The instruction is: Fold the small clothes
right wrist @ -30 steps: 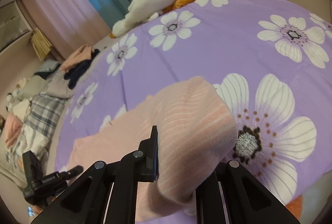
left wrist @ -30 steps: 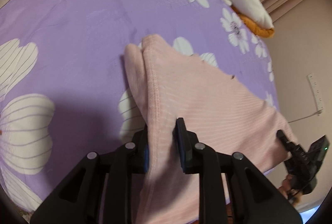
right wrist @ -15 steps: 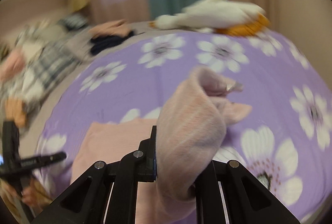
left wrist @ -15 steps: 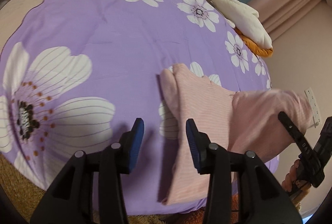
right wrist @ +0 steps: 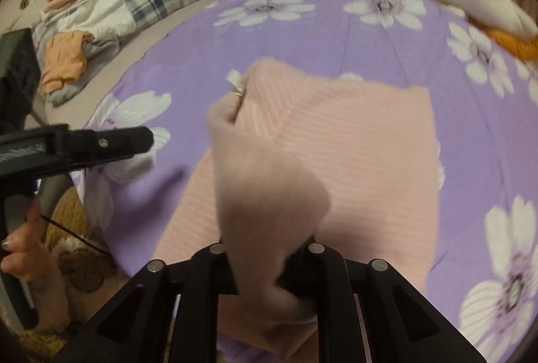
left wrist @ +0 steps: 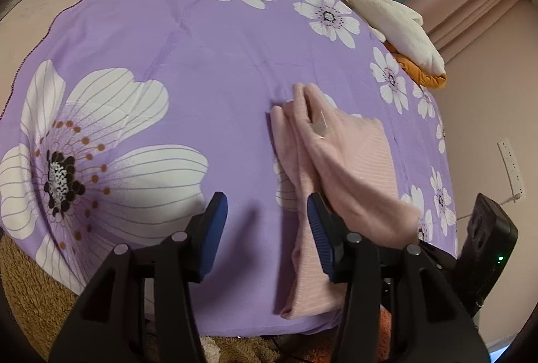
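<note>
- Left gripper: jaws spread wide, holding nothing, hovering over the purple bedspread just left of the pink garment; its right finger sits at the garment's left edge, contact unclear.
- Pink garment lies near the front edge of the bed, right of centre in the left wrist view. Long axis runs from the bed's front edge away toward the far side; the narrower bunched end with a small white tag points away.
- Right gripper: clamped on a fold of the pink garment, lifting that part up over the flat body. The lifted flap is motion-blurred, so its exact edge is hard to read.
- Step in hand, my read: carrying one side across to make a fold.
- To do it well: keep the flap low and taut, lay its edge parallel to the long axis, square with the opposite side before letting go.
- Left gripper is free: use it to pin the flat layer near the crease so the body doesn't drag.
- Risk: ribbed knit bunches; smooth toward the far end.
</note>
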The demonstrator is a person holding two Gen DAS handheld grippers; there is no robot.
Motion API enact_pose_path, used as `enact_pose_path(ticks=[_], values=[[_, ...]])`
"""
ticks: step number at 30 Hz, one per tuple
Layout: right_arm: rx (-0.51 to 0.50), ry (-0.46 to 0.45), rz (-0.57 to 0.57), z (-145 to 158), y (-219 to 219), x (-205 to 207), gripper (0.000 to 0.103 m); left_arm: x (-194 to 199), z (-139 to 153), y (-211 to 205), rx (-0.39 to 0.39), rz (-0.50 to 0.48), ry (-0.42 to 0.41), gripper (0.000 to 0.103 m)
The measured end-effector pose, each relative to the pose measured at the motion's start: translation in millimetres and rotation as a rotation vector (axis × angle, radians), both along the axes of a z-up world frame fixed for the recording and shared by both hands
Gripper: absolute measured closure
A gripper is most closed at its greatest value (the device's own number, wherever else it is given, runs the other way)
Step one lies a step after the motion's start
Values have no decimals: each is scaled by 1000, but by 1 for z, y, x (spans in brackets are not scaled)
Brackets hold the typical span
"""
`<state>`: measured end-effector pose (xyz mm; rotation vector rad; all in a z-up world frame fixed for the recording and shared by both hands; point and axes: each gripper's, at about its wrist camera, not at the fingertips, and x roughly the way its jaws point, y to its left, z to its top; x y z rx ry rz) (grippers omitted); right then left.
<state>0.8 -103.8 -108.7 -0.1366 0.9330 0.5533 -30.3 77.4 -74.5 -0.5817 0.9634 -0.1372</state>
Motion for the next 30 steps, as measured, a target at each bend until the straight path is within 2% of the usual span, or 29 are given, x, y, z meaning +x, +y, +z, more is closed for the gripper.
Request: enact_pose_path(ticks=[1,3,4,5,9,11,14,17,19,23,25,27,30], values=[[13,3,5,2,-1,-3,83,0,1,-2,-6,-7,-2,52],[77,37,30,10,-9,-6,66,1,6,-6,-12,-22,-7,52],[110,52,39,15,-12,-9,54,1,9,-8,-15,-31,-13,51],[138,55,39,19,-16,-12,48,2,14,-11,-17,-42,-23,51],[209,27,17,34,-38,-22,46,3,38,-26,-41,-108,-86,47],[238,13,-25,40,-51,-23,40,6,47,-36,-58,-153,-111,46],[239,-9,-121,41,-71,-22,39,11,51,-58,-79,-242,-126,46],[234,10,-216,33,-89,-16,39,15,49,-77,-58,-300,-121,48],[223,21,-257,27,-95,-12,39,17,41,-90,-10,-331,-106,49],[194,49,-308,17,-102,-9,39,16,12,-99,75,-347,-19,64],[193,69,-309,13,-104,-9,39,12,-8,-95,117,-334,35,68],[193,80,-306,9,-104,-10,39,8,-25,-86,119,-317,79,73],[194,95,-303,5,-106,-10,39,-1,-33,-75,86,-292,70,72]])
